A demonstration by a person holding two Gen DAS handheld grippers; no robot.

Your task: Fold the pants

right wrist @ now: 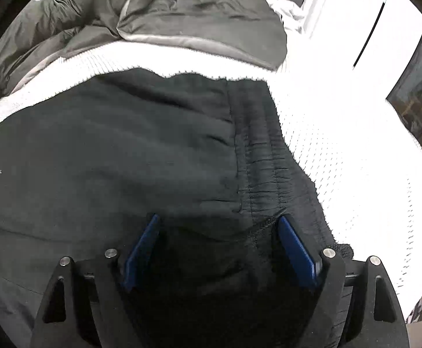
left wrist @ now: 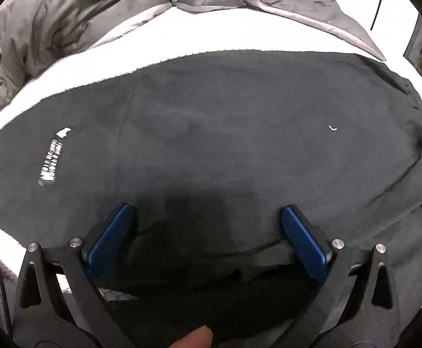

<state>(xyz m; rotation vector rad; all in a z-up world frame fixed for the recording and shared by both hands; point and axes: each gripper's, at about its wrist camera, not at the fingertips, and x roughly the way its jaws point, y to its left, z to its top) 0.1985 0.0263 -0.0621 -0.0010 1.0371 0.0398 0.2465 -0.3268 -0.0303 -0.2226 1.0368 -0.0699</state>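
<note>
Left wrist view: I had the left gripper (left wrist: 208, 217) angled down over the black pants (left wrist: 225, 133), jaws wide apart, nothing clamped btwn the blue pads (left wrist: 109, 240). Pants lay flat on the white bed cover (left wrist: 199, 34), white logo print (left wrist: 51, 159) at approx 9 o'clock. Grey duvet (left wrist: 51, 23) bunched at 11 o'clock. In the right wrist view, the right gripper (right wrist: 218, 232) was also spread, w/ fabric under it but not pinched; elastic waistband (right wrist: 269, 159) ran from 12 to 3 o'clock.
</note>
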